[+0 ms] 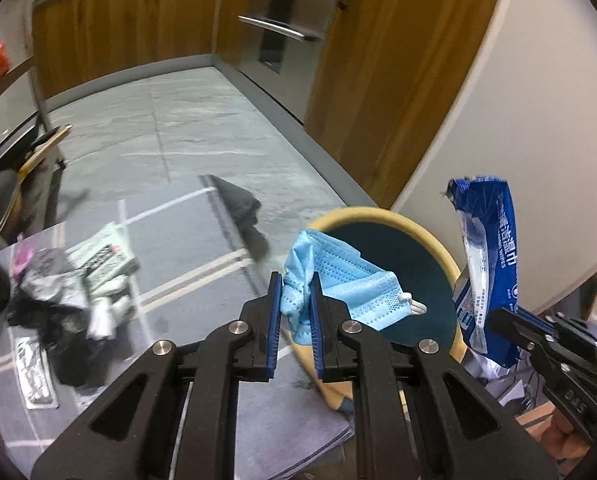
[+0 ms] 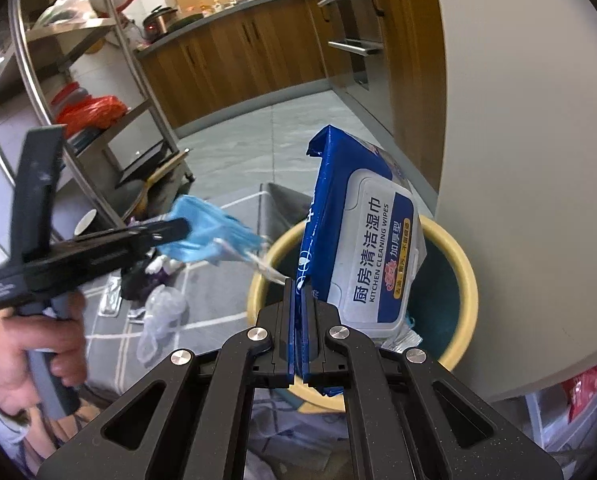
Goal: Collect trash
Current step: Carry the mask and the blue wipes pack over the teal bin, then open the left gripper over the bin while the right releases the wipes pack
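Grippers both clamp trash above a yellow-rimmed bin. Left gripper pinches a blue face mask; right gripper, at 3 o'clock, grips a kitchen wipes pack.

Left gripper: matte black linkage arms with triangular cut-outs, four round silver pivot screws across the top, ribbed blue pads lining the inner faces of both fingers. Right gripper: same build, black arms, same cut-outs, four silver screws, blue pads mostly hidden between black finger blocks. In the right wrist view the left unit shows from the side: black body, tall flat black upright part, small white label text on the rear block, too small to read, grey handle. Left hand bare, no glove, no sleeve visible.
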`<state>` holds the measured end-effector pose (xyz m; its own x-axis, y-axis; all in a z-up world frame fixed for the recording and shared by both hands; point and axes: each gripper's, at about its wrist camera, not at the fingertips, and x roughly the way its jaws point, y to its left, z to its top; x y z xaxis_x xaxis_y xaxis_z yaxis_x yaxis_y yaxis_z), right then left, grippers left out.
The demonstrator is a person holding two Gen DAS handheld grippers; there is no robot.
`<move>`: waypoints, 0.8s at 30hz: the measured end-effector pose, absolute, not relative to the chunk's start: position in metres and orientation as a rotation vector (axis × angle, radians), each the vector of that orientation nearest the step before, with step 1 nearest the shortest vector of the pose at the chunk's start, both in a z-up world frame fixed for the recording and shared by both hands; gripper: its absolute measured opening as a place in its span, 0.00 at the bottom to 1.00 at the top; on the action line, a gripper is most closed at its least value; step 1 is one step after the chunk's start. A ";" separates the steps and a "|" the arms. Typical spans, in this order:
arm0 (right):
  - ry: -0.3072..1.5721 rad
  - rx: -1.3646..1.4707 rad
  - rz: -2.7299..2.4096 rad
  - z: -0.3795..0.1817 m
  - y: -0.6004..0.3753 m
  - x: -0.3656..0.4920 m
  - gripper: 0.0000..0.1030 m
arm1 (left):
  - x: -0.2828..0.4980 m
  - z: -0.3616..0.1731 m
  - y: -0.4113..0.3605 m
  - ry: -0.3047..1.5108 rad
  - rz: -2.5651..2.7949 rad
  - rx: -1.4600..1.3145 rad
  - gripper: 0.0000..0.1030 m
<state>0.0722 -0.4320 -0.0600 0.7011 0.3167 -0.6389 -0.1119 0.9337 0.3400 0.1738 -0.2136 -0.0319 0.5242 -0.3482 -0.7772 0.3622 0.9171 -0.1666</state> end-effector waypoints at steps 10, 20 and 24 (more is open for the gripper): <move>0.786 0.300 0.243 -0.070 -0.438 0.073 0.03 | 0.186 -0.078 -0.255 1.045 -0.483 0.104 0.32; 0.860 0.249 0.258 -0.085 -0.423 0.090 0.03 | 0.184 -0.063 -0.225 1.018 -0.460 0.057 0.55; 0.901 0.184 0.255 -0.096 -0.412 0.096 0.04 | 0.184 -0.056 -0.208 1.025 -0.448 0.010 0.58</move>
<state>0.0958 -0.4115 -0.0959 0.5940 0.2945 -0.7486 -0.1407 0.9543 0.2638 0.1841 -0.2079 -0.0558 0.4372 -0.3556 -0.8261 0.3646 0.9097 -0.1986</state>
